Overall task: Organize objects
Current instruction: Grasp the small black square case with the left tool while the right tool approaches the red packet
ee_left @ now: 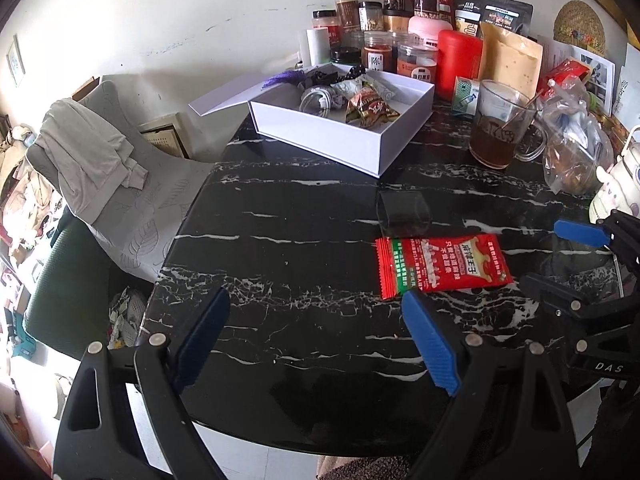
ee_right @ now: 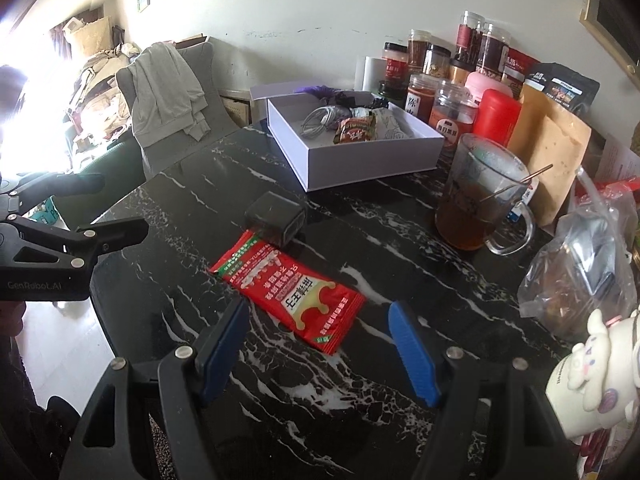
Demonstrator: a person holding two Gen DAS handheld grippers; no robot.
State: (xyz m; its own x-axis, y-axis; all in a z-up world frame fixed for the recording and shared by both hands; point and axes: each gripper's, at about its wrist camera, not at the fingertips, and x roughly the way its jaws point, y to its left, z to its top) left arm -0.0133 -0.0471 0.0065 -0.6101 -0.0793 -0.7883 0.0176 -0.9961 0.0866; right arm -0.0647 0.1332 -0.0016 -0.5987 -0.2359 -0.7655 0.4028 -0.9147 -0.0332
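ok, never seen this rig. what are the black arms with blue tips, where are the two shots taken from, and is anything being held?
No robot: a person holds a hand-held gripper in each hand, with a fisheye camera looking along its two blue-padded fingers. One picture is from the left gripper, the other from the right gripper; each also glimpses the other at its edge. Both are open and hold nothing. On the black marble table lie a red snack packet and a small black box. Behind sit an open white box of odds and ends, a glass mug and jars.

Glass mug [ee_right: 478, 196] of tea beside jars [ee_right: 418, 54].
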